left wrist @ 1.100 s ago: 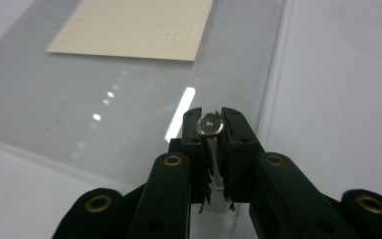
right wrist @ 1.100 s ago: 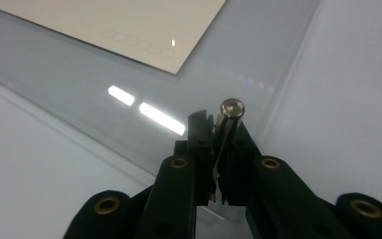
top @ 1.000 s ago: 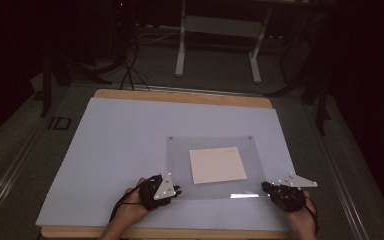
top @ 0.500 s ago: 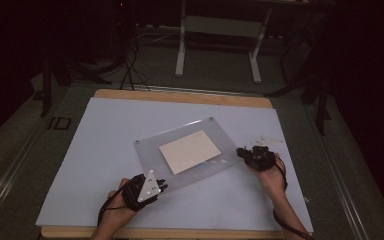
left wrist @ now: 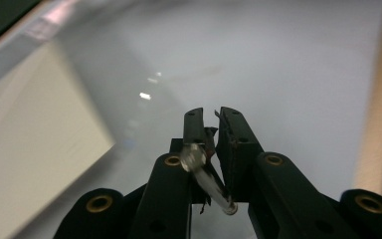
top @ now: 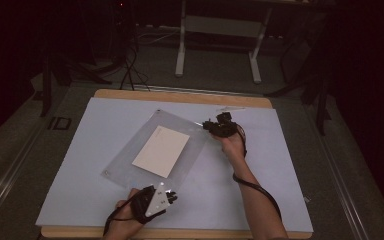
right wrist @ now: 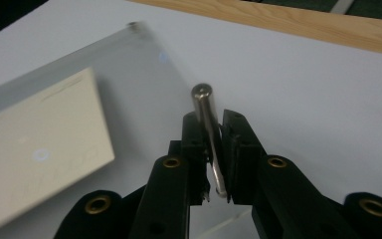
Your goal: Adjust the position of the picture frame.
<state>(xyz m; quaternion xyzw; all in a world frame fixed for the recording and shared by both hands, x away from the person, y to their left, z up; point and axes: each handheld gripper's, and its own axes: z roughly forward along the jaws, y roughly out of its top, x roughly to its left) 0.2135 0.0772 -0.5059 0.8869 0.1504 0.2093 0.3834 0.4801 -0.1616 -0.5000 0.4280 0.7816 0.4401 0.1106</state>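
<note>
the clear, square acrylic panel [top: 155,150] with a cream sheet of paper [top: 161,151] sandwiched inside lies turned cornerwise on the pale blue mat [top: 280,170], towards the left of middle. it looks stiff and flat, fairly light, glossy enough to be slippery, and probably easy to scratch or crack if a corner is knocked. the sensible places to take hold, i'd say, are the small silver metal standoff posts at its corners, since the faces give nothing to grab and would smear.

that is where both tools are. the left gripper [top: 166,197], at the panel's near corner, has its jaws pressed together on a silver post [left wrist: 206,177] with the panel edge caught there too. the right gripper [top: 214,126], at the far right corner, has a silver post [right wrist: 206,124] standing between its jaws, pinching it; those jaws have just been opening a little, yet the post still sits snug between the pads.

beyond the mat runs the wooden table edge [top: 180,95], then dark floor with a white metal stand [top: 217,40] and cables.
</note>
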